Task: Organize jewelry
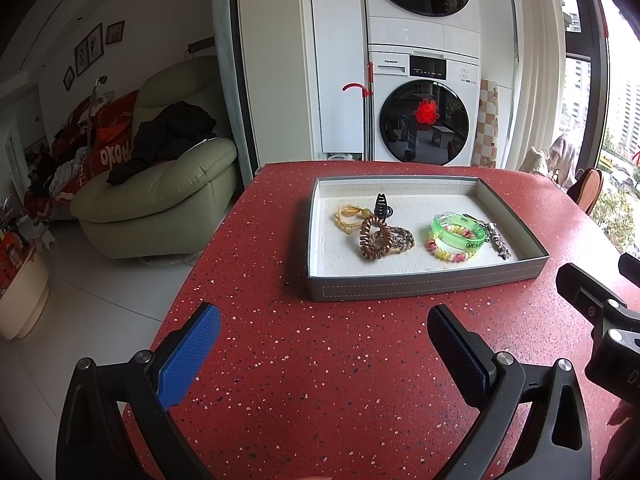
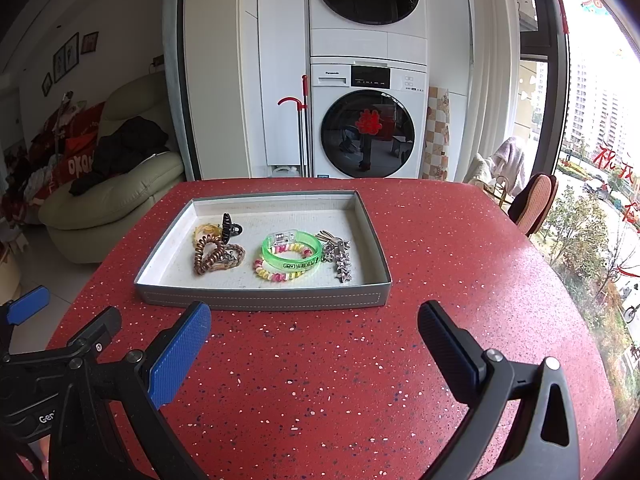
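A grey tray [image 1: 424, 286] [image 2: 260, 298] stands on the red speckled table [image 1: 320, 380] [image 2: 320, 380]. In it lie a brown spiral hair tie [image 1: 375, 238] [image 2: 208, 254], a black claw clip [image 1: 382, 205] [image 2: 231, 227], a yellow cord bracelet [image 1: 348, 216], a green bangle [image 1: 460, 230] [image 2: 292, 252] on a pink-yellow spiral tie [image 2: 276, 274], and a silver star clip [image 1: 500, 242] [image 2: 343, 266]. My left gripper [image 1: 324, 332] is open and empty, short of the tray. My right gripper [image 2: 314, 328] is open and empty, just in front of the tray.
The right gripper's body [image 1: 600, 312] shows at the left view's right edge. The left gripper's body [image 2: 52, 352] shows at the right view's left edge. A sofa [image 1: 160, 184], stacked washing machines [image 1: 424, 112] and a chair [image 2: 534, 204] stand beyond the table.
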`<state>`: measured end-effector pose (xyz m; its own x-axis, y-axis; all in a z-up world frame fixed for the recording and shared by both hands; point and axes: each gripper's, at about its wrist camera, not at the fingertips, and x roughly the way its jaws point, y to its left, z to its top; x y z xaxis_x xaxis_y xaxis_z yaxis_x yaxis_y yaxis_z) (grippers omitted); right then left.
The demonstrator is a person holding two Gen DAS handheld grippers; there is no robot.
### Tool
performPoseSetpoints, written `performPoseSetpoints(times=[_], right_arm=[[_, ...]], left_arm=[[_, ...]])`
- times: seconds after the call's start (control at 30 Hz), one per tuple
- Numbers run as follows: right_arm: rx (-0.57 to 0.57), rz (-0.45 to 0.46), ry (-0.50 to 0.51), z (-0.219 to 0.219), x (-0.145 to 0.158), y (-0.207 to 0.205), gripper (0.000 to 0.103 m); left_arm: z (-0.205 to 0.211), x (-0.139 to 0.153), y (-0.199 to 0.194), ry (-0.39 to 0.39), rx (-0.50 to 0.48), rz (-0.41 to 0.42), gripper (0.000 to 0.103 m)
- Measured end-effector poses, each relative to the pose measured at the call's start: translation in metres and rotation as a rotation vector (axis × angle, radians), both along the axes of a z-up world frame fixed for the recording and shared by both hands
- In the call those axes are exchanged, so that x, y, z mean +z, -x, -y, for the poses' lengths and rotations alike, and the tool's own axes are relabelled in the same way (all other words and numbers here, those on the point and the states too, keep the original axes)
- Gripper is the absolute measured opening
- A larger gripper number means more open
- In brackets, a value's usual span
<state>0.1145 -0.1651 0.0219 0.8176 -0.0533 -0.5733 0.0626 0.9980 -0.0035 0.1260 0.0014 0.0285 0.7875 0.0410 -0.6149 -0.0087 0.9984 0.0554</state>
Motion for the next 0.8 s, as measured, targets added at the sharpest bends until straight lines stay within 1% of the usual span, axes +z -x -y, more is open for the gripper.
performPoseSetpoints(times=[0.8], right_arm=[[0.002, -0.005, -0.006, -0.0062, 0.0001, 0.0009, 0.103]], left_arm=[[-0.0009, -0.0035, -0.0004, 0.0, 0.0, -0.001, 0.103]])
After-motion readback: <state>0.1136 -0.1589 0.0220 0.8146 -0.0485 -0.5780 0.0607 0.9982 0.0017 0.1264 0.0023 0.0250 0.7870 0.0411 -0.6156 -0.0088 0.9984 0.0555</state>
